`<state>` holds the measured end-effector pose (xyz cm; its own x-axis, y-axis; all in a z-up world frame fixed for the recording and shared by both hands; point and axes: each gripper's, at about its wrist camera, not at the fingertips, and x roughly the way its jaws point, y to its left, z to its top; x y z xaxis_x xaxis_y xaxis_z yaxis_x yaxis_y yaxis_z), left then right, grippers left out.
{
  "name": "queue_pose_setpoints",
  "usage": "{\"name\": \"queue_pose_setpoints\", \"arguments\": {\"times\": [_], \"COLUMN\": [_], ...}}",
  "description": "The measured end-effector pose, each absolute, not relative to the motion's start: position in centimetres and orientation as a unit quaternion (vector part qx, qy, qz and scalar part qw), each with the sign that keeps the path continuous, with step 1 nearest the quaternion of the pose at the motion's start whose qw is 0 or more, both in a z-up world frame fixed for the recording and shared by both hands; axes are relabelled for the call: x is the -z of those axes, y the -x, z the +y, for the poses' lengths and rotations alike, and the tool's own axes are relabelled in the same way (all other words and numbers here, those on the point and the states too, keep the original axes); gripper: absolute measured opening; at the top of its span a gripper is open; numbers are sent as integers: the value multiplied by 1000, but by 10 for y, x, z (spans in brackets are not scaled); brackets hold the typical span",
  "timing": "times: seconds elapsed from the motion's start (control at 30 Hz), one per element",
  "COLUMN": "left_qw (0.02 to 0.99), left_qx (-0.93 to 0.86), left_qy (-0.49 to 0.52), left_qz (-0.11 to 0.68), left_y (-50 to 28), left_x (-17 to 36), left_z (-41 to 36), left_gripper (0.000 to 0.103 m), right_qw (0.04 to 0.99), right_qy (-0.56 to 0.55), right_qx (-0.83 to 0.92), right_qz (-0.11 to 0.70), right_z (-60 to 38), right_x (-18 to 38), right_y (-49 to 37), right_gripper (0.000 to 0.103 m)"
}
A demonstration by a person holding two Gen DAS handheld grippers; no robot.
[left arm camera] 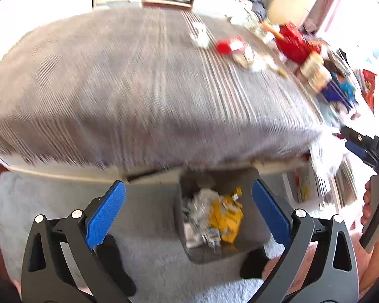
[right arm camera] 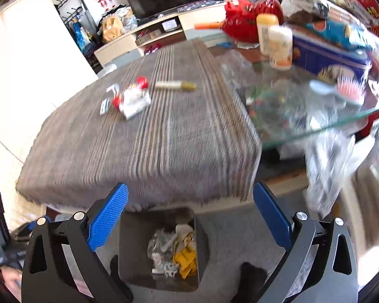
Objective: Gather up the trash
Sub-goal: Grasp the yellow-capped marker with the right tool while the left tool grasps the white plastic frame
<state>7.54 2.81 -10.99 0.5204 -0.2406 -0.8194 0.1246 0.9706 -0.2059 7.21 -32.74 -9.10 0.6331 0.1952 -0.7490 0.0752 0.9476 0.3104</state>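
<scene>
Both tools (left arm camera: 188, 210) (right arm camera: 190, 213) spread w/ nothing, above bin (right arm camera: 128, 257)

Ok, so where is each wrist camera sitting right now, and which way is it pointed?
Left wrist: rides the left gripper, above the floor at the near table edge, looking across the striped cloth and down into the trash bin; its open blue fingers show, plus the right gripper at far right.
Right wrist: rides the right gripper, slightly further right, facing the same way over the cloth and glass tabletop; open fingers show.
Shared: bin, cloth, red-and-white wrappers.
</scene>
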Motion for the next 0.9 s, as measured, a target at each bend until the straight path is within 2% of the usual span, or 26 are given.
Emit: {"name": "queue_pose_setpoints", "arguments": {"times": [0.37,0.47,0.5,0.53,0.57,0.63,0.73,0.9], "left_qw": [897,896,895,894,893,890,881,868], "left_qx": [80,83,84,86,90,94,100,99], "left_qy": [-2,-2,-2,-3,-4,-2,9,6], "left_qz": [436,437,438,439,440,446,463,486], "left_y": [-183,-225,-235,-250,-262,-281,-313,-354], "left_x": [38,34,34,34,35,39,50,75], "left_z": [13,1,-2,-7,-12,-20,-27,-37], "left_gripper": [95,94,94,92,90,83,76,73], "right_qw": [894,890,887,885,883,879,875,873], "right_qy": [-132,-129,-131,-132,-129,-119,-103,-77], "right_qx": [-34,-47,-54,-60,-62,-69,-83,-93], "right_qz": [427,435,439,443,447,456,466,473], "right_z": [-332,-326,-325,-323,-322,-318,-310,-304], "right_x": [63,68,70,73,76,84,92,105], "right_y": [-173,-210,-220,-232,-241,-262,-282,-299], "right_gripper": [98,85,77,69,67,57,50,50]}}
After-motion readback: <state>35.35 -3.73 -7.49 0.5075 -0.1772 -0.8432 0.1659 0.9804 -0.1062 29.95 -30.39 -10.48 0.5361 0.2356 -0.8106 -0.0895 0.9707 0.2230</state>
